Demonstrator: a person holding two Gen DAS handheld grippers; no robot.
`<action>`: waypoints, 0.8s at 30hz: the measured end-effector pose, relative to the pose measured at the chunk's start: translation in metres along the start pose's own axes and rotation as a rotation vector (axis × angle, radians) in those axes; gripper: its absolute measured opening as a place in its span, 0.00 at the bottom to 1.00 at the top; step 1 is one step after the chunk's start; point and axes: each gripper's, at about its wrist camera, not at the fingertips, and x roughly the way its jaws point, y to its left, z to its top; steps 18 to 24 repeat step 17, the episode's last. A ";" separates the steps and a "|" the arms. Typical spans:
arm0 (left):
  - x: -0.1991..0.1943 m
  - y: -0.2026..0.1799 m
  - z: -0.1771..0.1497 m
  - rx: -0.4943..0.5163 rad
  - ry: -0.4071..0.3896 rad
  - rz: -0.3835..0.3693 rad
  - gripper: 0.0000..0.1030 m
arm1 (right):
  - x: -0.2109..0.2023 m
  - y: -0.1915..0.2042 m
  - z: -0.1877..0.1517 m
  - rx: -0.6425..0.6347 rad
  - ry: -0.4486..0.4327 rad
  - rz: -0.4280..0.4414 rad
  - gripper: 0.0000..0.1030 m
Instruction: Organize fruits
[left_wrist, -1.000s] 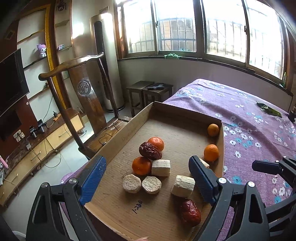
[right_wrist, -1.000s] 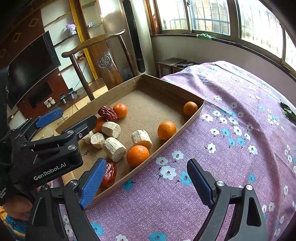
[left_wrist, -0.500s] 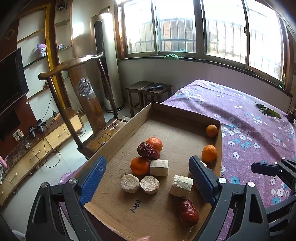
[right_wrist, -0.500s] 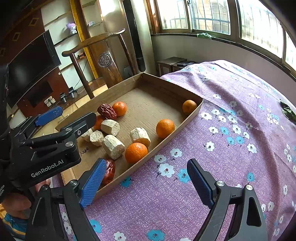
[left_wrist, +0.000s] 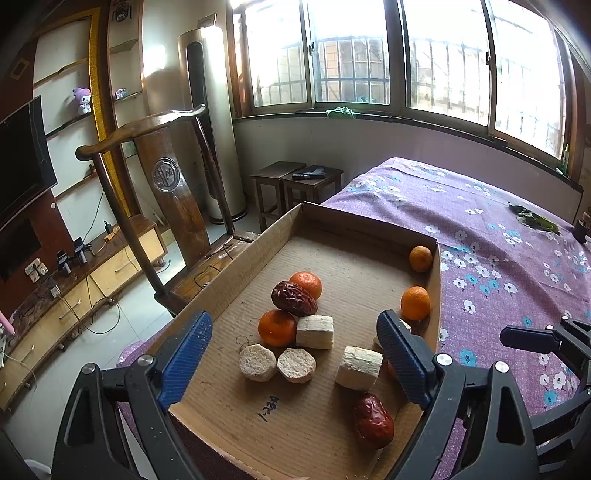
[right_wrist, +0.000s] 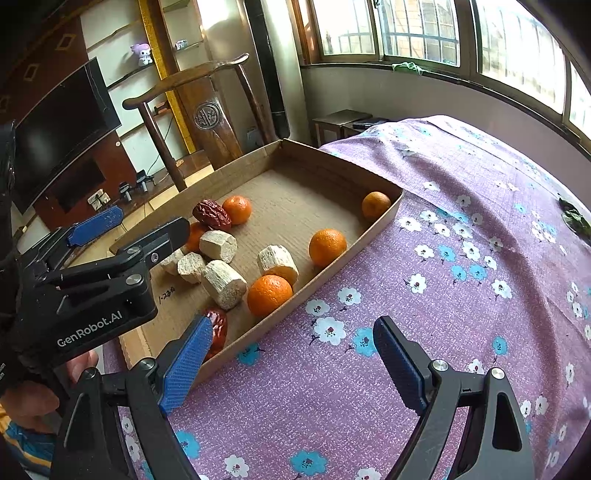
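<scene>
Cardboard tray (left_wrist: 369, 221) of fruit lies beneath the wide-spread left gripper (left_wrist: 295, 354).

The right gripper (right_wrist: 291, 363) hovers with its jaws spread wide and empty above the purple flowered bedspread (right_wrist: 461, 258). Just ahead of the left jaw lies a cardboard tray (right_wrist: 380, 218), a red date (right_wrist: 218, 326) in its corner touching that jaw's tip. Beyond sit oranges (right_wrist: 269, 295) and pale cut chunks (right_wrist: 225, 284). The left gripper (right_wrist: 136, 240) reaches over the tray, well left of the jaws.

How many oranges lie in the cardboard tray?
5: far corner; right wall; near wall; beside the date; one partly hidden behind the left tongs.
</scene>
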 end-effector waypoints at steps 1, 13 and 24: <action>-0.001 0.000 0.000 -0.001 -0.001 0.001 0.88 | 0.000 0.001 0.000 -0.002 0.001 0.000 0.90; -0.003 0.000 0.001 0.008 -0.016 0.013 0.88 | 0.003 0.004 0.001 -0.012 0.015 -0.001 0.90; -0.005 -0.004 0.004 0.019 -0.003 -0.011 0.88 | -0.002 -0.002 -0.001 0.001 0.008 -0.009 0.90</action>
